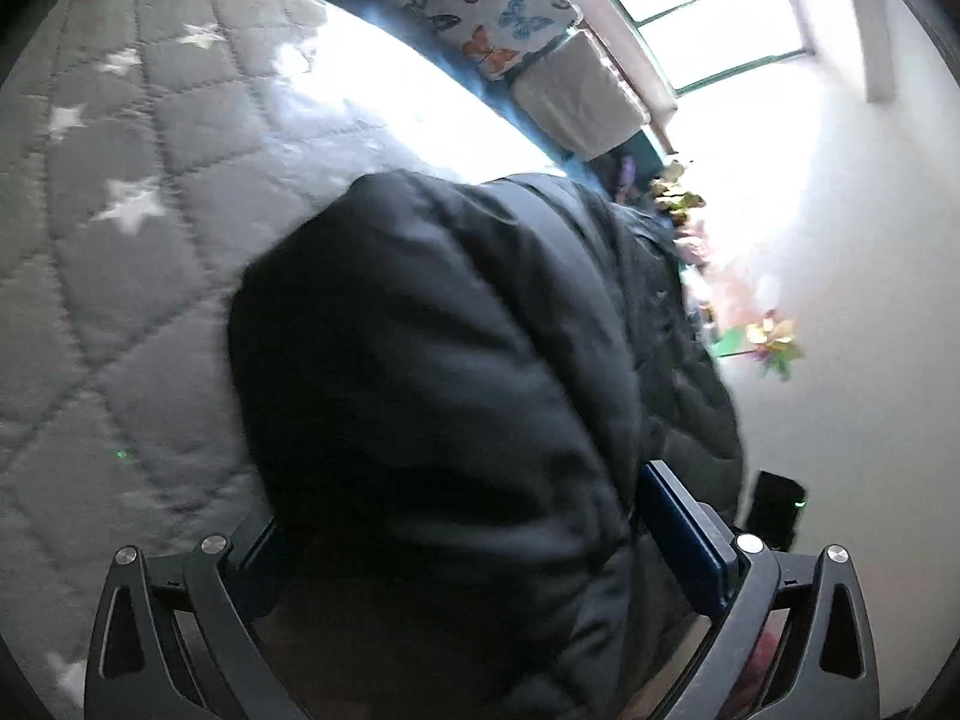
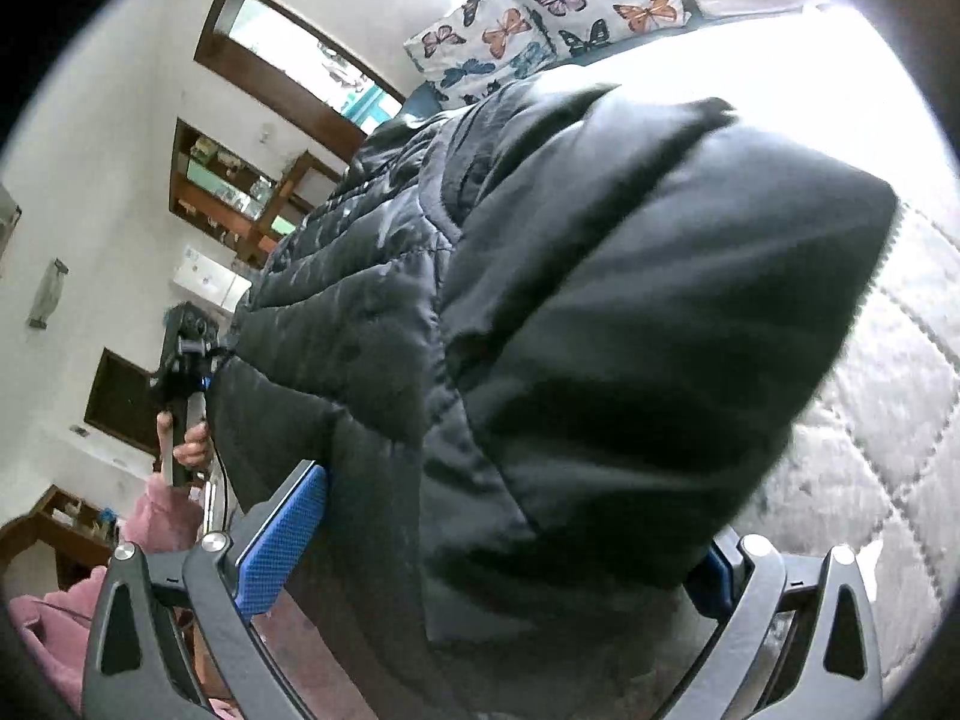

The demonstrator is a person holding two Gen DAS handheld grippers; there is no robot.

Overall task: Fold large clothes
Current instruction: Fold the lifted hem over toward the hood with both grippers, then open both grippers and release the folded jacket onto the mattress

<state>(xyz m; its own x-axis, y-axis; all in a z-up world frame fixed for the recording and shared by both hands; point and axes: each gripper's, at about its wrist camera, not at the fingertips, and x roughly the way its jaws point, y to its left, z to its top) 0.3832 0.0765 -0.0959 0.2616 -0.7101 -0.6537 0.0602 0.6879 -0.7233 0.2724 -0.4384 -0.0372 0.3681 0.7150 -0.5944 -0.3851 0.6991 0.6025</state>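
Note:
A black quilted puffer jacket (image 1: 444, 372) hangs lifted over the bed and fills the middle of both views. My left gripper (image 1: 480, 546) is shut on a thick fold of the jacket, which bulges out between its blue pads. My right gripper (image 2: 504, 546) is shut on another part of the jacket (image 2: 600, 330), its blue left pad (image 2: 282, 540) pressed against the fabric. The left gripper (image 2: 186, 354) and the hand holding it show at the jacket's far edge in the right wrist view.
A grey quilted bedspread with white stars (image 1: 120, 240) covers the bed below. Butterfly-print pillows (image 1: 480, 6) lie at the head of the bed, also in the right wrist view (image 2: 540, 12). A bright window (image 1: 708, 6), white walls and wooden shelves (image 2: 240, 192) surround the bed.

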